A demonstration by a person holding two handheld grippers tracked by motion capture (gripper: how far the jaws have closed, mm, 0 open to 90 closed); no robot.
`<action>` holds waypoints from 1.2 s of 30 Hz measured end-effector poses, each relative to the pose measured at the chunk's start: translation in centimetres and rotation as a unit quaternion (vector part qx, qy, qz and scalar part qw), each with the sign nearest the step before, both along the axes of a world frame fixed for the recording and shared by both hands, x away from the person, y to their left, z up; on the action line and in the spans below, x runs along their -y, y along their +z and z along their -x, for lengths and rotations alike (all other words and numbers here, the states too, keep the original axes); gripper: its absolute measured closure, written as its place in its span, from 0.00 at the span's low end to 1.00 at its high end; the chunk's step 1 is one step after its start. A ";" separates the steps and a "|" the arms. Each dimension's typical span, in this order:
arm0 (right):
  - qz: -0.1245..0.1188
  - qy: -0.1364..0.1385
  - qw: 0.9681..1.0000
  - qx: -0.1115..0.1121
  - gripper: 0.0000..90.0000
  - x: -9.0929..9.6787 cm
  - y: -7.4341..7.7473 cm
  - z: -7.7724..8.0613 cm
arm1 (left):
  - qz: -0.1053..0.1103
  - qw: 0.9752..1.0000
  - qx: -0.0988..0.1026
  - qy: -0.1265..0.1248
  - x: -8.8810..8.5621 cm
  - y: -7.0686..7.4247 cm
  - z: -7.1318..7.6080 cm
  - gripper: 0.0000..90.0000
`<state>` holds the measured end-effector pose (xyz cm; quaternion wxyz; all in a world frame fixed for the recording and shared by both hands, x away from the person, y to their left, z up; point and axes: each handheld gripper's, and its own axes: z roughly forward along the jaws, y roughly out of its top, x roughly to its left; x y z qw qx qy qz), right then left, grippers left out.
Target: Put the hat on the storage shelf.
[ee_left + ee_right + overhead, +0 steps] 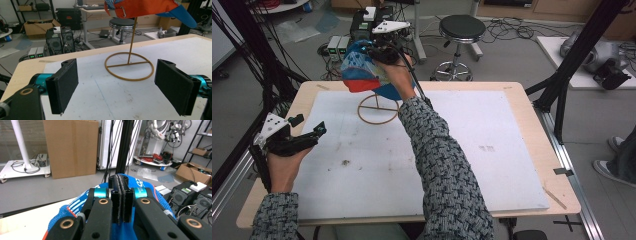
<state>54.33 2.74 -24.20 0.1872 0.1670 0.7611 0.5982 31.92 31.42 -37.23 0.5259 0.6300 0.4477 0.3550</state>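
I see one cap [362,70], soft fabric in blue with an orange-red underside and a white-patterned mesh-like crown, its stiff blue brim curved like a tongue. It sits at the top of one stand [377,109], a thin wire piece of brassy gold: a flat ring base with a crossbar and a single upright rod. The stand rests on the far part of a pale foam-like sheet [472,150], matt and lightly scuffed, which covers one wooden table [532,115] with rounded corners.

My right gripper [384,52] is above the cap; in the right gripper view its two black felt-faced pads are pressed together face to face, pinching the blue cloth of the crown between them. Teal collars and copper-ringed pivots sit behind the pads.

My left gripper [307,131] hovers low over the near left of the sheet, well apart from the stand. Its two rectangular pads [63,87], rough and dark, stand wide apart with nothing between them; the ring base shows through the gap.

On the floor beyond there is one round black stool [461,27] with a chrome foot ring
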 end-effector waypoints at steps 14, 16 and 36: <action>0.012 0.004 1.000 -0.007 0.99 0.5 -0.4 0.2 | -0.002 1.000 -0.002 -0.003 0.1 0.0 0.0 0.21; 0.010 0.007 1.000 -0.009 0.99 0.7 -0.5 0.2 | 0.001 1.000 -0.001 -0.002 0.1 0.0 0.0 0.21; -0.015 -0.017 1.000 -0.005 0.78 1.1 -0.3 0.5 | -0.003 1.000 -0.002 -0.006 0.3 0.0 0.0 0.21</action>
